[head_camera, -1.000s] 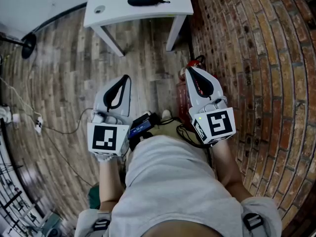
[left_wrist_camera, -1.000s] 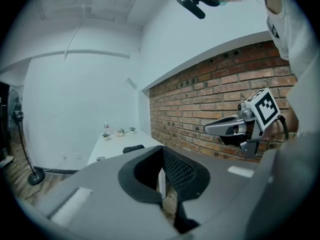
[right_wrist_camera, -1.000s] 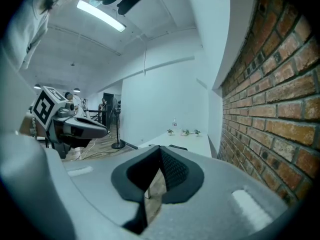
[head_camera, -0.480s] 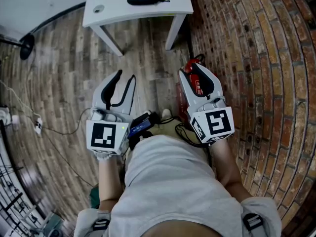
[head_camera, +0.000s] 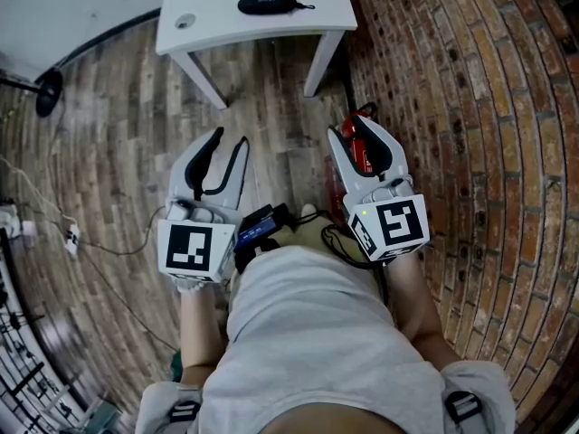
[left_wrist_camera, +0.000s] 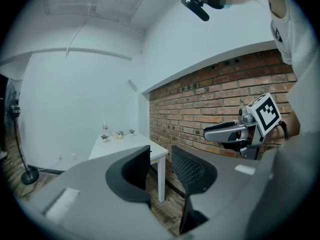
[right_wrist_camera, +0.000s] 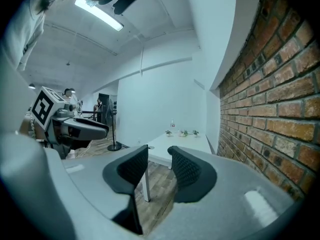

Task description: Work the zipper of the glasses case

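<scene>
Head view, looking steeply down at my own rig. The left gripper sits at 10 o'clock from the middle of the frame and the right gripper at 1 o'clock. Both are held close to the person's body over the wooden floor.

A second ago both pairs of jaws were closed. They have just been opening and now stand partly apart, with nothing between them. I read this as getting ready: nothing is gripped yet and the zipper is untouched.

The black glasses case lies at 12 o'clock, at the top edge of the frame. It rests on a white table, well apart from both grippers, so an approach must come first. A brick wall fills 3 o'clock, and a red object lies on the floor below the right gripper.

The two gripper views confirm the gap between the jaws and show only floor and the distant table through it. They also show small plants at the table's far end, which the head view cuts off. I cannot pick out the case in either gripper view; only the head view shows it.
</scene>
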{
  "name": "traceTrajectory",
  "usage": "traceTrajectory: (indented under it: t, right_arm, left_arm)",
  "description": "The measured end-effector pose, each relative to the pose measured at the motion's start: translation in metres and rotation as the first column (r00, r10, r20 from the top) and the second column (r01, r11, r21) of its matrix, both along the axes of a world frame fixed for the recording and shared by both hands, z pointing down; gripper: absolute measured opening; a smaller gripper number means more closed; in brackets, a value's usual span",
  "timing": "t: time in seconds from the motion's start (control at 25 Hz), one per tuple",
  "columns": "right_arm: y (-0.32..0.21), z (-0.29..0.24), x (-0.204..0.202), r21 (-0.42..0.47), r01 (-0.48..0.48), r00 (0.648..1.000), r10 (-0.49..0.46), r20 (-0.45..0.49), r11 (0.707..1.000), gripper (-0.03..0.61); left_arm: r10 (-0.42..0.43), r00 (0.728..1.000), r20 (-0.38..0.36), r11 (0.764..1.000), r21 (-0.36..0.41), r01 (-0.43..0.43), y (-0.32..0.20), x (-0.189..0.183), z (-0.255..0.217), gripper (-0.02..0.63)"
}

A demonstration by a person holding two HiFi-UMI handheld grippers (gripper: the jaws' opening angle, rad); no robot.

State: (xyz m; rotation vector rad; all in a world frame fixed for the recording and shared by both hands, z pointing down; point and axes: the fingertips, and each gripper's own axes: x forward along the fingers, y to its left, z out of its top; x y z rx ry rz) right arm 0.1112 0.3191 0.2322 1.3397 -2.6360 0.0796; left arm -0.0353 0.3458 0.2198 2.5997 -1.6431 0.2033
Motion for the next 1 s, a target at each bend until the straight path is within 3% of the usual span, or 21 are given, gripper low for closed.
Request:
traceTrajectory:
  t: [0.48,1.0]
  right_arm:
    - [0.003,0.005,-0.014,0.002,-0.065,0.998,0.065,0.013,0.998,0.156]
    - [-0.049,0.010,-0.031,0.002,-0.009,1.000,0.009,-0.014,1.000,0.156]
  left_arm:
    - [0.024,1.000,0.018,1.000,0.007,-0.024,0.005,-0.030,0.005,0.135]
    - [-0.049,0.999,0.002,0.999,0.009,0.049,-0.028,-0.053,0.010,0.133]
